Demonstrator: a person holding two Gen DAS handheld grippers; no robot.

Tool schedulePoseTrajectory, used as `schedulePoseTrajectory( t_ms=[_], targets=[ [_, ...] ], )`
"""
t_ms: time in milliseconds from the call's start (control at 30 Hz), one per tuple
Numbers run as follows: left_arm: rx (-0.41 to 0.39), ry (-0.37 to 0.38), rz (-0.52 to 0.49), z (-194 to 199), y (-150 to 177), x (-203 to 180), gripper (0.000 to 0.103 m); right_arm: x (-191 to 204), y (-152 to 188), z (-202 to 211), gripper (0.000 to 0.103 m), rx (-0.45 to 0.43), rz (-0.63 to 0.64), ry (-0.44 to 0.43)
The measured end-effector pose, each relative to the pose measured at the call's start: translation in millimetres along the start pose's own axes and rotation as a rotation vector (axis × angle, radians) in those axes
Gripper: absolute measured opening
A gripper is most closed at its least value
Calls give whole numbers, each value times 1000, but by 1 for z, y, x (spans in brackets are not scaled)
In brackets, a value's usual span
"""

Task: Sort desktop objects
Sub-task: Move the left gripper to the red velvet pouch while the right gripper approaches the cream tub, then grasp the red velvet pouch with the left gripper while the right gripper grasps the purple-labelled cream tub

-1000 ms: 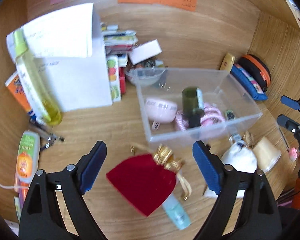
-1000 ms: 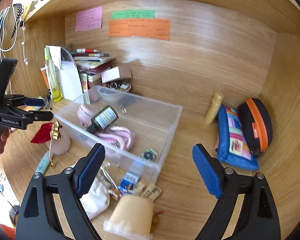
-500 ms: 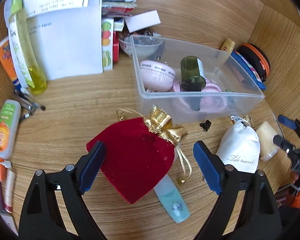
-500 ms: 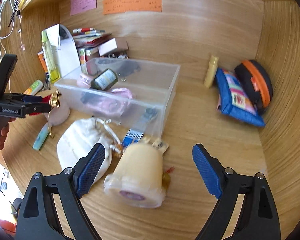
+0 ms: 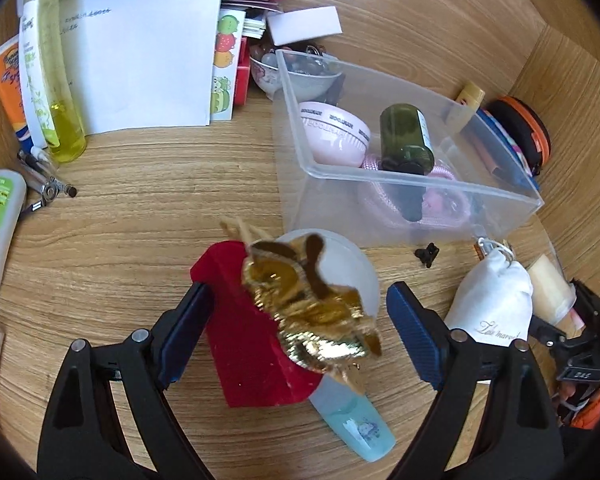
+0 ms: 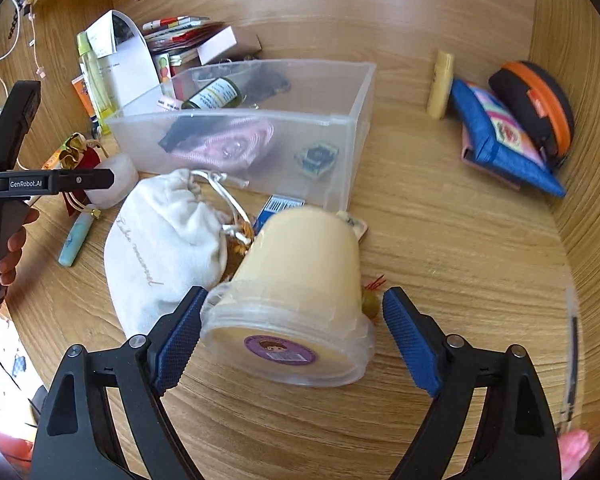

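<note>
Your right gripper (image 6: 291,338) fingers are closing around the cream tub (image 6: 296,300), not yet clamping, while your left gripper (image 5: 296,332) stands released astride the red pouch (image 5: 252,340), both at 6 o'clock of the clear bin (image 5: 404,196) meant to receive them.

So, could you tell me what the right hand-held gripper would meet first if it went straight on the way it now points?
Most likely the cream-coloured lidded plastic cup lying on its side: it already sits between the closing, not yet gripping jaws of the right hand-held gripper. The white drawstring pouch lies just left of that line.

"GenRobot.AI" on left gripper (image 6: 86,180); pouch (image 5: 490,304) perhaps "Zoe marvel".
</note>
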State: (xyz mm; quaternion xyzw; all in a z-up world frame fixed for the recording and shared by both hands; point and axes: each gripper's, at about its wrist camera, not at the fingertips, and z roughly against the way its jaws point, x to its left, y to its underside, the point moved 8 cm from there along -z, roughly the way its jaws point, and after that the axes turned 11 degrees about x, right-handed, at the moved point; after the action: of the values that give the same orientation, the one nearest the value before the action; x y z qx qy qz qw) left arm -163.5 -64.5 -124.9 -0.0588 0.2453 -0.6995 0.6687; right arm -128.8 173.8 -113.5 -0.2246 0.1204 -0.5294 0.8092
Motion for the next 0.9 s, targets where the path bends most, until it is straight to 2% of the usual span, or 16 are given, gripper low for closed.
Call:
schedulePoseTrajectory(
  t_ms=[267, 333, 600, 900],
  targets=[
    [-41, 38, 50, 11, 10, 13, 67, -2, 6, 1, 77, -35, -8, 18],
    [-50, 46, 68, 13, 11, 17, 62, -1, 6, 6, 68, -53, -3, 26],
    [-78, 67, 103, 22, 4, 23, 37, -7, 7, 14, 67, -57, -63, -58],
    [-150, 30, 66, 39, -13, 11, 16, -5, -2, 33, 67, -96, -41, -42]
  ],
)
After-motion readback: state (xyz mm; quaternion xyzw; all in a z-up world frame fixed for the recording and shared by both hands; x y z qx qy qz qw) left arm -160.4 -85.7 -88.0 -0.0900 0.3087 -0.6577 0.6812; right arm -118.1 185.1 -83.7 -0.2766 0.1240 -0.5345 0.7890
